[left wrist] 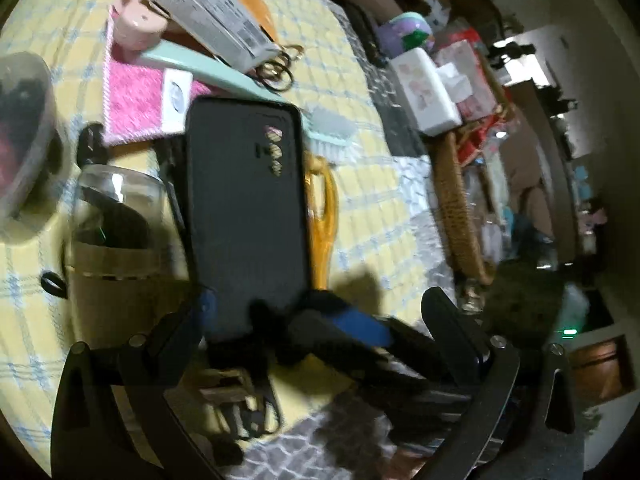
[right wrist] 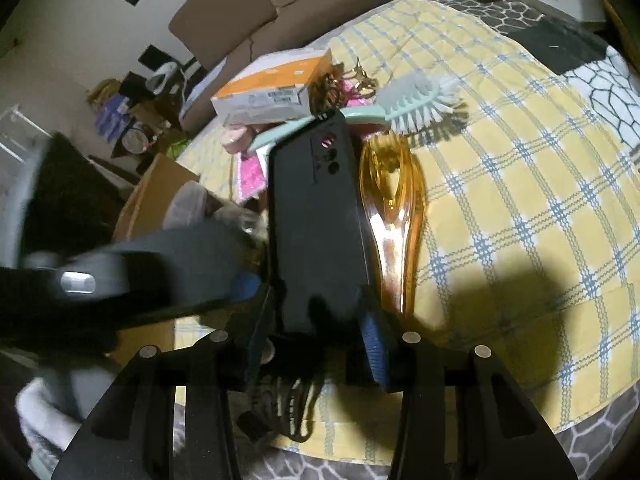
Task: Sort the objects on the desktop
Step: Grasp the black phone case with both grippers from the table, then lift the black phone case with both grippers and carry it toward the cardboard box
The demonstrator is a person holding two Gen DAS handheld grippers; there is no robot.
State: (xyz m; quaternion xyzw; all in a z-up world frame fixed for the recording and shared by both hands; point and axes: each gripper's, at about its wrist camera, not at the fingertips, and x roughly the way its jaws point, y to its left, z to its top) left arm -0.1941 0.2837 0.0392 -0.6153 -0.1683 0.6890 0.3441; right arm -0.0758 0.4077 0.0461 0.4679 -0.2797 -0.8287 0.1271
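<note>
So the right claw [right wrist: 316, 336] is clamped on the black phone case [right wrist: 316, 216] mid-frame, prob lifting it clear of the clutter. Left claw [left wrist: 304, 316] gapes wide w/ nothing pinched.

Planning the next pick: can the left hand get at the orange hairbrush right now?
Probably not yet: the phone case, clamped by the right gripper, sits between the left gripper and the hairbrush.

Right gripper [right wrist: 320, 344]: black angular linkage arms, silver round screws. Fingers [right wrist: 374, 350] carry blue ribbed pads. Left gripper [left wrist: 316, 320]: same build.
</note>
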